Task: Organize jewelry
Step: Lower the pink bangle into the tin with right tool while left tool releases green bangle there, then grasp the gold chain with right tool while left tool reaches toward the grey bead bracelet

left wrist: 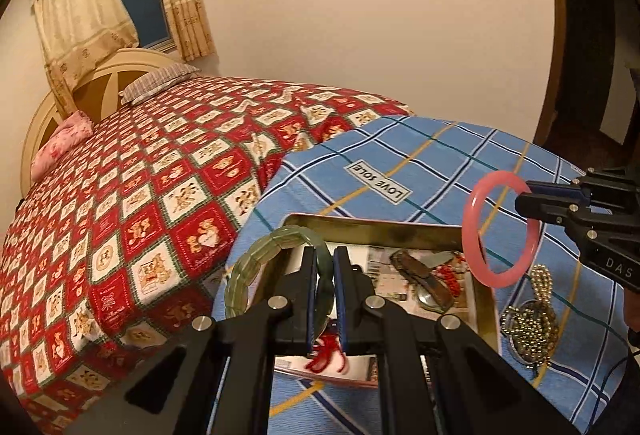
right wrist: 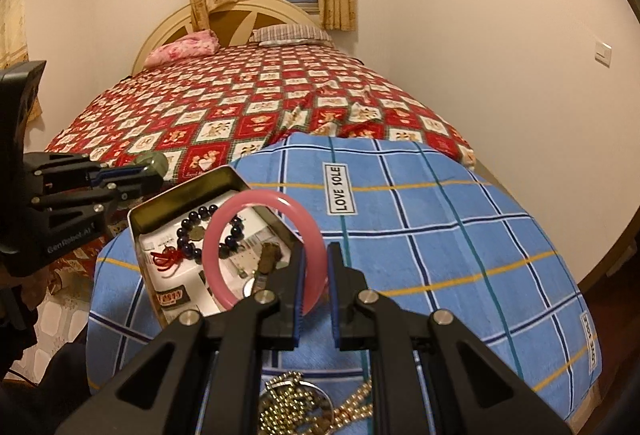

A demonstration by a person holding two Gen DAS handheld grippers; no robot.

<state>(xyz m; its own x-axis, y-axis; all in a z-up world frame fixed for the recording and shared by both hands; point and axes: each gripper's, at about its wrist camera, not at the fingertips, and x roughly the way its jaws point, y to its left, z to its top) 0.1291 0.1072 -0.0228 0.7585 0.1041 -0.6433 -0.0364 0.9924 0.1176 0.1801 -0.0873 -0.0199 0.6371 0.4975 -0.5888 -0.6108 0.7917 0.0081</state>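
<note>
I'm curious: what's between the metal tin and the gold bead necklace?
Just bare blue checked cloth between tin and necklace, seen from the left wrist view.

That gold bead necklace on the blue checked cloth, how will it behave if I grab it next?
The gold bead necklace lies in a loose heap, so it is probably floppy and will drape or trail from the fingers. Its small round beads look smooth, so a strand may slip through a narrow pinch. A round pendant seems to sit in the heap, which could swing once lifted.

left gripper [left wrist: 324,299]: jaws clamped on green bangle [left wrist: 256,259], over tin tray [left wrist: 384,229]
right gripper [left wrist: 532,201]: holds pink bangle [left wrist: 500,231], right of tray
gold bead necklace [left wrist: 534,319]: on blue cloth [left wrist: 400,155], right of tray
</note>
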